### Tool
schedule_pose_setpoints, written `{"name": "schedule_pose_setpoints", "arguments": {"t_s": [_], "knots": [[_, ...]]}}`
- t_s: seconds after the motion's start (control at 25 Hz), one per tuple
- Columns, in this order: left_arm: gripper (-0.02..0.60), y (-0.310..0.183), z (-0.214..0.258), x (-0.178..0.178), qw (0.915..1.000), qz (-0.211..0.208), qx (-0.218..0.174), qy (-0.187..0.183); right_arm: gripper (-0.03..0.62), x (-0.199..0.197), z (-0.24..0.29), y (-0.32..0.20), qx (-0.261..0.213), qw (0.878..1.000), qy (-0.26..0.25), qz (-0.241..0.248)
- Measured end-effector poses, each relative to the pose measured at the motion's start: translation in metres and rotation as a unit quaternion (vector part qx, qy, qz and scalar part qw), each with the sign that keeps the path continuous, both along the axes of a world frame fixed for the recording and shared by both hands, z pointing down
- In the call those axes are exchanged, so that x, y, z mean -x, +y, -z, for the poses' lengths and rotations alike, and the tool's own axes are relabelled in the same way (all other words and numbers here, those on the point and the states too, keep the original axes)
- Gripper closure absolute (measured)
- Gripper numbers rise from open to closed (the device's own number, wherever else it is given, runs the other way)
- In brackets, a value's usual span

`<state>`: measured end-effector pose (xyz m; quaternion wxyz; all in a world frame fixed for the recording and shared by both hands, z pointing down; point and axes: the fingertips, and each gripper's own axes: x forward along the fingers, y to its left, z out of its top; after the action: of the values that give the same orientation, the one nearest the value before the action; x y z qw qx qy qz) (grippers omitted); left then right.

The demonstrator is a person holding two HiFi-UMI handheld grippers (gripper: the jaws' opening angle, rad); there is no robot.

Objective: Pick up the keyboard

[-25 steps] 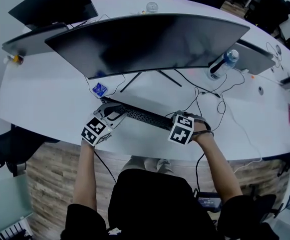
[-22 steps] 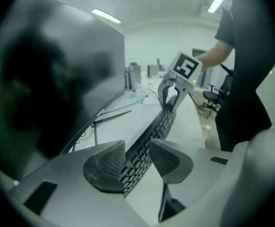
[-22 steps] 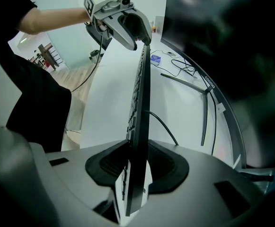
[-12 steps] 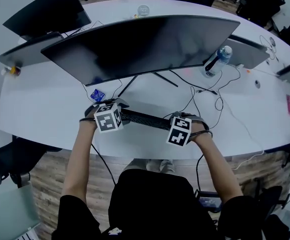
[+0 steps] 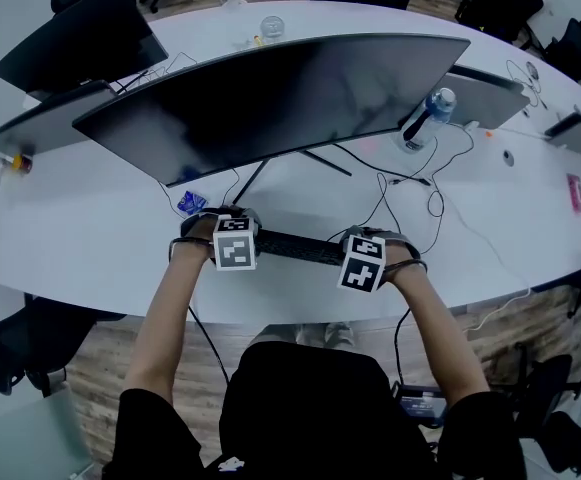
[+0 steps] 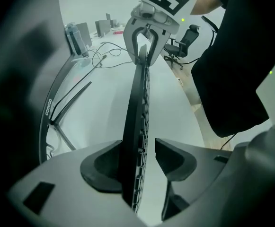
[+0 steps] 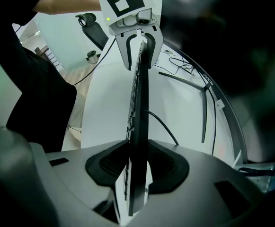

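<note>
A slim black keyboard (image 5: 295,248) stands on its long edge on the white desk (image 5: 90,228), in front of the monitor. My right gripper (image 5: 362,258) points down at its right end. In the right gripper view both pads (image 7: 104,167) press its two faces, so my right gripper (image 7: 137,167) is shut on the keyboard (image 7: 138,93). My left gripper (image 5: 233,240) points down over the left end. Its jaws have just been opening. The keyboard (image 6: 139,93) runs between them in my left gripper (image 6: 139,162), with a gap at the key-side pad (image 6: 175,157).
A wide curved monitor (image 5: 270,93) on a splayed stand (image 5: 300,158) rises just behind the keyboard. Cables (image 5: 410,188) trail to the right of it, beside a water bottle (image 5: 425,118). A small blue object (image 5: 191,203) lies at the left. The desk's front edge is close below my hands.
My left gripper has swung in from the keyboard's front-left corner, rolled its marker cube upward and sunk over the left end. My right gripper has kept its grip and place.
</note>
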<state>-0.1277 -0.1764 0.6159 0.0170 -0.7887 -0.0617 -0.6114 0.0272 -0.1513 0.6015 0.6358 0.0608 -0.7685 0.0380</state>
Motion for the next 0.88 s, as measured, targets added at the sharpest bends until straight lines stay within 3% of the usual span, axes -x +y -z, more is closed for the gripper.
{"name": "schedule_pose_setpoints", "arguments": {"t_s": [0.32, 0.52, 0.88], "knots": [[0.431, 0.006, -0.026, 0.002, 0.9981, -0.034, -0.022, -0.047, 0.471, 0.003, 0.000, 0.005, 0.005, 1.000, 0.000, -0.002], [0.470, 0.013, -0.027, 0.001, 0.9988, -0.033, -0.002, -0.036, 0.471, 0.003, 0.000, 0.004, 0.002, 1.000, 0.004, -0.004], [0.492, 0.017, -0.023, -0.002, 0.9991, -0.034, -0.020, -0.014, 0.471, 0.001, -0.022, 0.010, 0.034, 0.999, 0.038, 0.000]]}}
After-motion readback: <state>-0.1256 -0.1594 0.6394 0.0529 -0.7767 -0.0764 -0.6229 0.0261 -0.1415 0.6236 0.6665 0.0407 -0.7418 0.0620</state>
